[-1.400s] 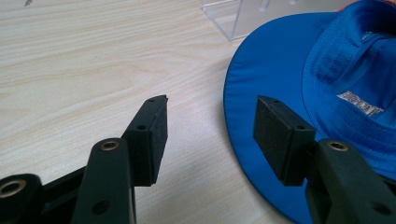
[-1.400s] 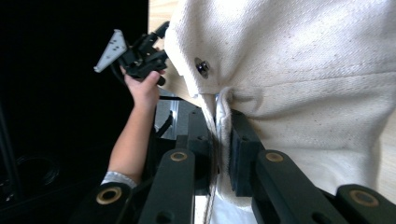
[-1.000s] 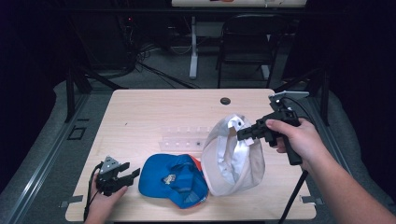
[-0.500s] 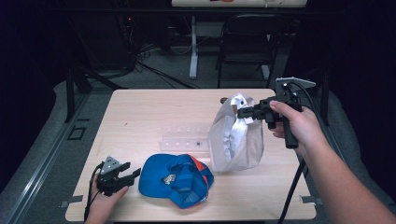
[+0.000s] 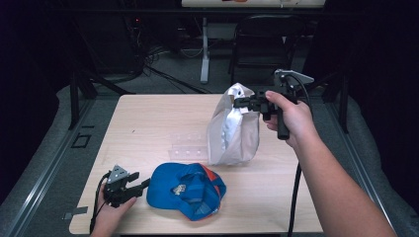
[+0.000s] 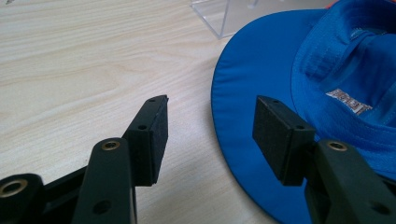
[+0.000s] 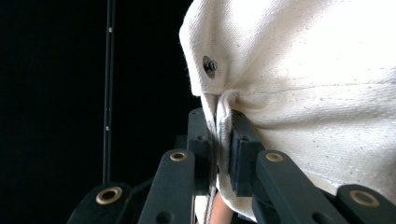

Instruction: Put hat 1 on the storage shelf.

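Observation:
A white cap (image 5: pixel 233 131) hangs above the table's right middle, pinched at its top edge by my right gripper (image 5: pixel 241 102), which is shut on it. In the right gripper view the cream fabric (image 7: pixel 303 79) is clamped between the two jaws of the right gripper (image 7: pixel 218 140). A blue cap with orange panels (image 5: pixel 188 190) lies upside down near the front edge. My left gripper (image 5: pixel 142 185) rests on the table just left of the blue cap's brim, open. In the left gripper view the blue cap's brim (image 6: pixel 243 116) lies by the right pad of the left gripper (image 6: pixel 210 130).
A clear plastic stand (image 5: pixel 188 145) sits in the middle of the wooden table (image 5: pixel 143 123), its corner (image 6: pixel 224 16) seen past the blue cap. A chair (image 5: pixel 262 47) and cables stand on the dark floor beyond the table.
My right gripper has lifted the white cap up and back from beside the blue cap, so it now hangs vertically. The left gripper has stayed put.

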Motion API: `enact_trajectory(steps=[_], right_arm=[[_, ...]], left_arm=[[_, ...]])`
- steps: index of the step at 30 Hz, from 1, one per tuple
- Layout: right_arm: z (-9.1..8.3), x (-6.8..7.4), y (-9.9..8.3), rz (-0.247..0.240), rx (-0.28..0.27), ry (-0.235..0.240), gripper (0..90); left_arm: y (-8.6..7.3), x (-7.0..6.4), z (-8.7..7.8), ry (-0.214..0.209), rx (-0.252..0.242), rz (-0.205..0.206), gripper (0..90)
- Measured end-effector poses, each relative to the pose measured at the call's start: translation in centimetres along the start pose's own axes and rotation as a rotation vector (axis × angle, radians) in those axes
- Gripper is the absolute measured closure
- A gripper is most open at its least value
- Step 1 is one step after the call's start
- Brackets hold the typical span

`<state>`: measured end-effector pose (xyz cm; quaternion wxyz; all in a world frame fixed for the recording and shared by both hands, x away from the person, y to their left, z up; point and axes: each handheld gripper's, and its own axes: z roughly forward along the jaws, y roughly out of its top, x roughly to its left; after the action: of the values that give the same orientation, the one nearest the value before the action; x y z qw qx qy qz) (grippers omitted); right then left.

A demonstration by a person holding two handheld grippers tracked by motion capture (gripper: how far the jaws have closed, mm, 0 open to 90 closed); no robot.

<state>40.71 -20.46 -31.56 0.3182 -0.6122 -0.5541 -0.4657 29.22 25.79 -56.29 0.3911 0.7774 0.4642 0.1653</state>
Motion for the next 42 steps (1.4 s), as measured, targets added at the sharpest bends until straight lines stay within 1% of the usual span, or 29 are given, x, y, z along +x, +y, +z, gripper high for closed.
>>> enact_trajectory(steps=[1, 3, 4, 5, 9, 10, 11, 15, 16, 18, 19, 21, 22, 23, 25, 29, 34, 37, 38, 39, 40, 42], right_arm=[[0.6, 0.2, 0.4, 0.003, -0.001, -0.002, 81.8], [1.1, 0.4, 0.7, 0.004, -0.004, -0.006, 81.8], [1.1, 0.4, 0.7, 0.004, -0.004, -0.006, 81.8], [1.7, 0.6, 1.1, 0.01, -0.013, -0.005, 81.7], [2.7, 1.0, 1.7, 0.013, -0.016, -0.004, 81.8], [2.7, 1.0, 1.7, 0.013, -0.016, -0.004, 81.8], [3.3, 1.2, 1.9, 0.015, -0.021, -0.005, 81.8], [4.4, 1.6, 2.3, 0.015, -0.027, -0.021, 81.8], [4.4, 1.6, 2.3, 0.015, -0.027, -0.021, 81.8], [5.0, 1.6, 2.6, 0.019, -0.034, -0.017, 81.7], [5.6, 1.7, 2.8, 0.021, -0.029, -0.023, 81.7], [5.9, 1.7, 2.9, 0.021, -0.024, -0.022, 81.7], [6.5, 1.8, 3.1, 0.02, -0.021, -0.02, 81.7], [6.8, 1.8, 3.2, 0.022, -0.02, -0.022, 81.7], [7.1, 1.9, 3.2, 0.021, -0.017, -0.024, 81.7], [8.0, 2.0, 3.5, 0.012, -0.014, -0.045, 81.7], [8.7, 1.8, 3.7, 0.012, -0.01, -0.045, 81.7], [8.7, 1.8, 3.8, 0.012, -0.008, -0.056, 81.6], [8.7, 1.7, 3.9, 0.014, -0.011, -0.056, 81.6], [8.7, 1.7, 3.9, 0.015, -0.017, -0.055, 81.6], [8.7, 1.7, 3.9, 0.015, -0.017, -0.055, 81.6], [8.5, 1.5, 3.9, 0.017, -0.02, -0.053, 81.6]], left_arm=[[0.0, 0.0, 0.0, -0.002, 0.0, -0.001, 45.9], [0.0, -0.1, 0.1, -0.003, -0.013, -0.002, 45.9], [0.0, -0.1, 0.1, -0.003, -0.013, -0.002, 45.9], [0.0, -0.1, 0.1, -0.004, -0.016, -0.004, 45.9], [0.0, -0.1, 0.1, -0.004, -0.016, -0.003, 45.9], [0.0, -0.1, 0.1, -0.004, -0.016, -0.001, 45.9], [0.0, 0.0, 0.1, -0.003, -0.014, 0.005, 45.9], [0.0, 0.0, 0.0, -0.002, -0.023, 0.007, 45.9], [0.0, 0.0, 0.0, -0.002, -0.023, 0.007, 45.9], [0.0, -0.1, 0.0, -0.005, -0.017, 0.01, 45.9], [0.1, -0.1, 0.0, -0.006, -0.02, 0.011, 45.9], [0.1, -0.1, 0.0, -0.006, -0.02, 0.012, 45.9], [0.1, -0.1, 0.0, -0.006, -0.02, 0.012, 45.9], [0.0, -0.1, 0.1, -0.005, -0.026, 0.01, 45.9], [0.0, -0.1, 0.1, -0.006, -0.025, 0.009, 45.9], [0.0, -0.1, 0.1, -0.006, -0.022, 0.009, 45.9], [0.0, -0.1, 0.1, -0.008, -0.026, 0.01, 45.9], [0.0, -0.1, 0.1, -0.008, -0.026, 0.009, 45.9], [0.1, -0.1, 0.0, -0.009, -0.015, 0.013, 45.9], [0.1, -0.1, 0.0, -0.009, -0.015, 0.013, 45.9], [0.1, -0.2, 0.1, -0.01, -0.027, 0.012, 45.9], [0.2, -0.4, 0.0, -0.012, -0.03, 0.018, 45.9]])
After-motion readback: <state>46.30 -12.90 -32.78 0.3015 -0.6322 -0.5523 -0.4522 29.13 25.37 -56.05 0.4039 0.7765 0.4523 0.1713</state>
